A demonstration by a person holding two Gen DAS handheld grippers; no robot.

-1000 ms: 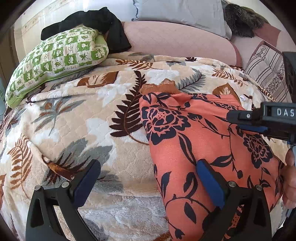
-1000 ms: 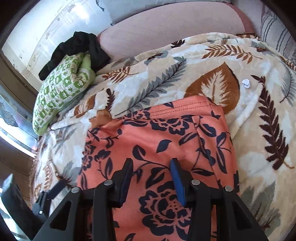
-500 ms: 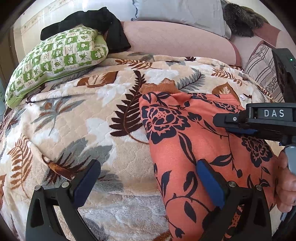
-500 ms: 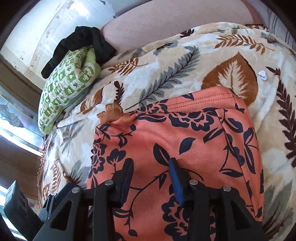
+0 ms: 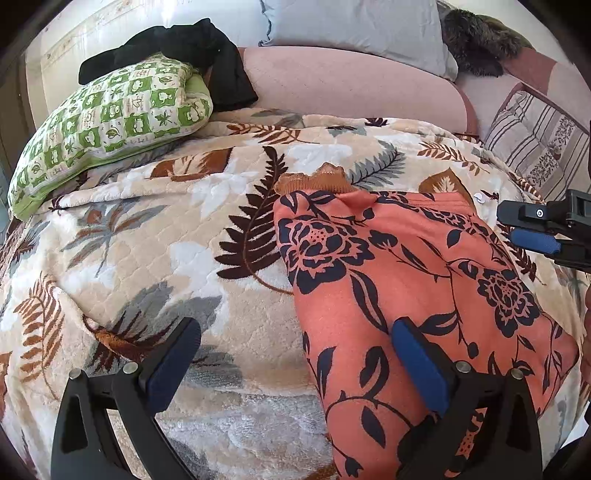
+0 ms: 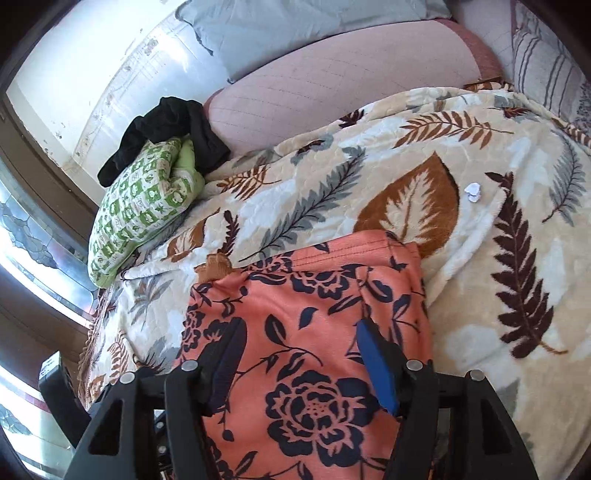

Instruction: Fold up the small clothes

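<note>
Setting: a bed covered by a leaf-print blanket, with a pink bolster running along its far edge at 12 o'clock in the left wrist view.

Garment: an orange garment with dark floral print lies flat on the blanket, filling the 4 o'clock part of the left wrist view and the 6 o'clock part of the right wrist view; a ribbed brown cuff pokes out at its far left corner.

Left gripper: the left gripper hangs low over the bed with jaws spread wide; its blue-padded right finger sits over the garment's near left edge, the left finger over bare blanket, and nothing is pinched between them.

Right gripper: the right gripper is above the garment, jaws opening, printed cloth showing flat between the pads and not clamped; in the left wrist view it juts in at 3 o'clock.

Surroundings: a green-and-white checked pillow at 10 o'clock, a black garment draped over its far end, a grey pillow at 12 o'clock, a striped cushion at 2 o'clock.

Small detail: a bit of white scrap lies on the blanket beyond the garment's far right corner.
</note>
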